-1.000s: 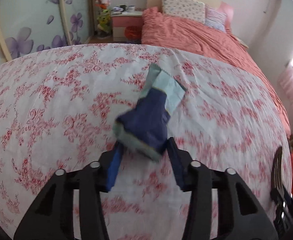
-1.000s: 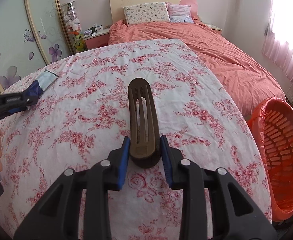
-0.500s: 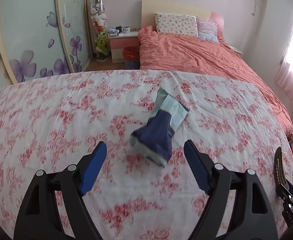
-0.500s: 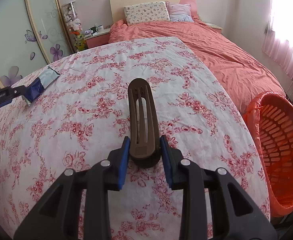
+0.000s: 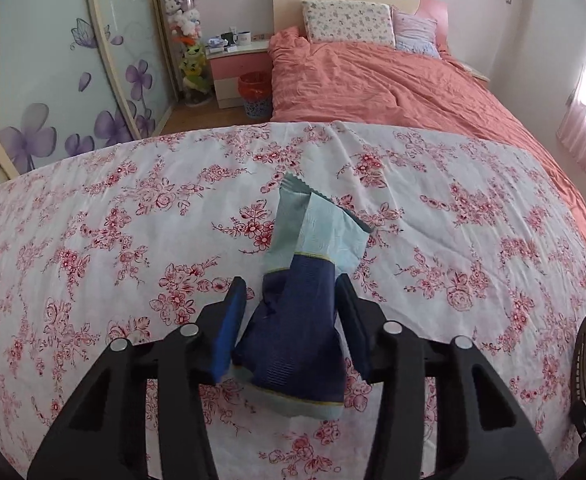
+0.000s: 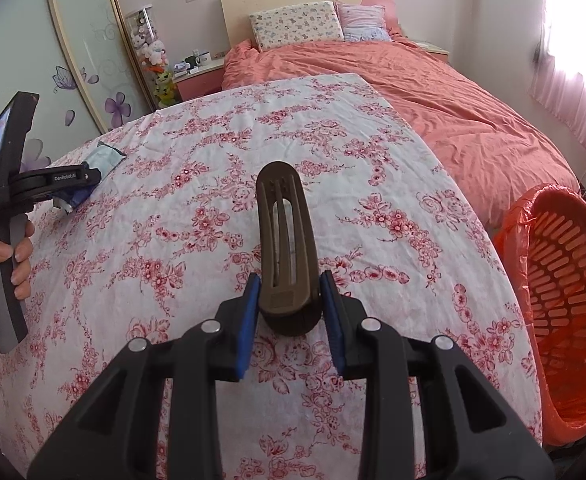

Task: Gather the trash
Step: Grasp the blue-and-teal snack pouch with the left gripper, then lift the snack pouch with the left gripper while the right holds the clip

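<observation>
Wrapper (image 5: 293,320) sits between your left gripper (image 5: 291,320) jaws, just closed in on it; your right gripper (image 6: 289,302) clamps the brown clip (image 6: 287,248).

Both cameras ride on a hand-held gripper and look forward and steeply down along its fingers onto the flower-patterned surface (image 5: 473,216), with the pink bed (image 5: 393,88) far behind. The left view sits close over the blue wrapper (image 5: 297,320), which lies between the fingers of the left hand-held gripper (image 5: 291,322). The right view looks over the right hand-held gripper (image 6: 289,308) from farther right, taking in the orange basket (image 6: 565,280) at its right edge. It also shows the same wrapper and left hand-held gripper at its far left.
</observation>
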`<state>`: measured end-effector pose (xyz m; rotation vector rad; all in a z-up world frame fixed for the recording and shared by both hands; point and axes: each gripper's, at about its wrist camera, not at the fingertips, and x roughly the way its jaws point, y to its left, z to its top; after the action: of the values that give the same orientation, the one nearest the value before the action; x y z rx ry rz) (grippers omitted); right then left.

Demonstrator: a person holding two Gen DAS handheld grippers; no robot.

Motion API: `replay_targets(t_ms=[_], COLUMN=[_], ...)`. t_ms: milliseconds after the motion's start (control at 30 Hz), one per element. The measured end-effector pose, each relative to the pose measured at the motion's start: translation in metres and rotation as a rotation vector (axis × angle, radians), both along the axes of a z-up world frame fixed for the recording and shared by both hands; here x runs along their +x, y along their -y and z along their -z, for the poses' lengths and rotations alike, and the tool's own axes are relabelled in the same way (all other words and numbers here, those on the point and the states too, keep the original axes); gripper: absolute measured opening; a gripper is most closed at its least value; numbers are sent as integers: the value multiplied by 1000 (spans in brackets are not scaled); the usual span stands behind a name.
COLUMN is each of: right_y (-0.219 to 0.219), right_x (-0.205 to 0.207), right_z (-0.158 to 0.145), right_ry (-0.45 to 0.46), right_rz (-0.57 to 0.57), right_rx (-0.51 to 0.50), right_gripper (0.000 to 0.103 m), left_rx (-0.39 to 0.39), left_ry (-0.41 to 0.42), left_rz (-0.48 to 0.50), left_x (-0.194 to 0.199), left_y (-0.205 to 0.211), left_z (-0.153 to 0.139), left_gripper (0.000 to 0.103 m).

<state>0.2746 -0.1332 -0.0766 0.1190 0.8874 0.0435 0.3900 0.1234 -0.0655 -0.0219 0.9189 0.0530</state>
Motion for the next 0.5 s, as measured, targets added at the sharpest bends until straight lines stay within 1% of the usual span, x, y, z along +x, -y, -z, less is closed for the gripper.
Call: replay_targets(t_ms=[100,167,300,333,367,400,500], right_y=[1,1,2,2,2,2,2], right_x=[-1,-4,-13,-16,-19,-21,-25], right_z=[0,-1,-1,-1,-1,-1,0], right_ry=[-1,-4,-5,-7,-8,-9,-5], right_rz=[0,0,-2,-2,-3,-3,-1], right_rx=[5,15,33,41,46,50,52], right_gripper=[31,31,31,31,31,30,31], left_rx=[-18,-31,-38,-28,-24,-17,3], left_ry=[4,2,-3,-9,-8,-7,6], left_rz=[10,18,34,32,35,46,64], left_x=[-9,-23,-70,-87,-94,-112,-137], left_y=[-2,-2,4,8,12,19,32], left_z=[-1,-3,-3,-2,-2,-2,-1], left_gripper=[37,37,37,38,38,38,39])
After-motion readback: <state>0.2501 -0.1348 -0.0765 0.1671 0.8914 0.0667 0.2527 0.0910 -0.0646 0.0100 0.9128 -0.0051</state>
